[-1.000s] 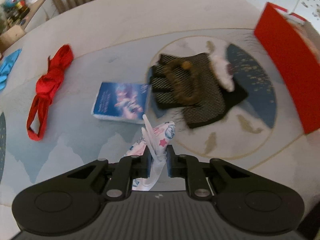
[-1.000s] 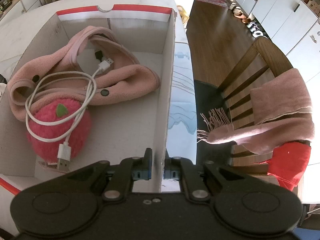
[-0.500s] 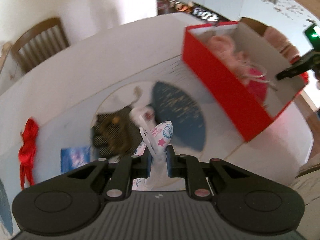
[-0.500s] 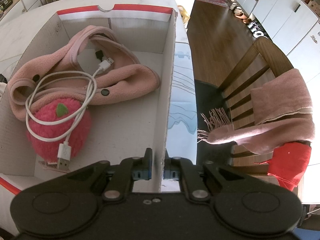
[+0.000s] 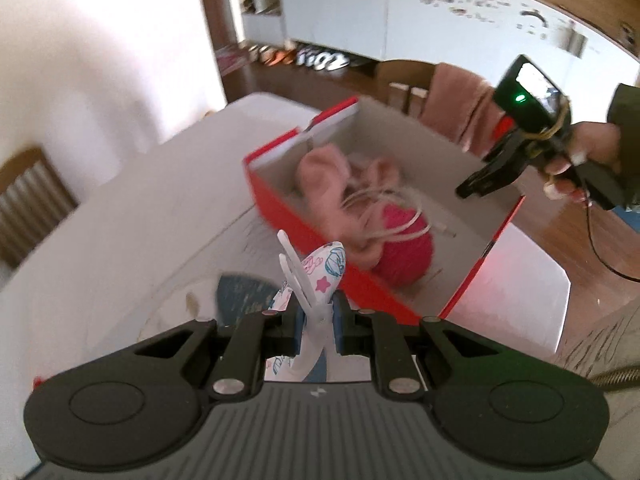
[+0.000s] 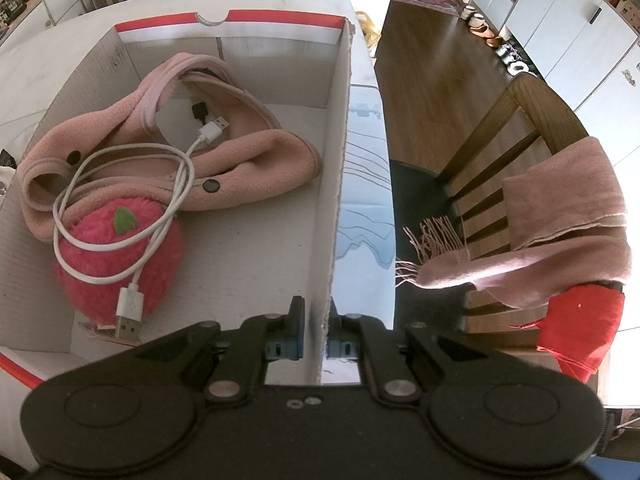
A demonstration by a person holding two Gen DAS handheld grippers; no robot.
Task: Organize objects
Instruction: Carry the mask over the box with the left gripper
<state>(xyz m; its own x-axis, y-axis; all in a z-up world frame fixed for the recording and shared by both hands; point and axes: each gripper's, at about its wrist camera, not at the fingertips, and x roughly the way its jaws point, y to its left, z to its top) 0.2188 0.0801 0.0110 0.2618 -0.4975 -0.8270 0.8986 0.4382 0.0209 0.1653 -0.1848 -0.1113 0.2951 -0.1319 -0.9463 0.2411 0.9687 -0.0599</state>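
Gripping a small white cloth item (image 5: 326, 270) printed with pink stars and blue motifs, the left gripper (image 5: 316, 326) has its jaws closed on the fabric, with thin white straps standing up above the pinch and the rest hanging below. The item is held off the table (image 5: 132, 216), just short of the near red wall of the box (image 5: 288, 220); the left wrist view is motion-blurred, so finer print detail cannot be read. The box is red outside and bare white card inside, open at the top, standing on the table. Inside it lie a pink fleece headband (image 6: 248, 160) with dark studs, a coiled white USB cable (image 6: 120, 200) draped across it, and a fuzzy pink strawberry plush (image 6: 104, 264) with a green leaf patch, the plush touching the headband. The right gripper (image 6: 314, 330) is clamped on the box's right side wall (image 6: 338, 184), one pad inside and one outside. In the left wrist view the right gripper (image 5: 478, 184) shows at the box's far corner, held by a hand (image 5: 580, 160). A chair (image 6: 500, 152) beside the table carries a pink fringed scarf (image 6: 560, 216).
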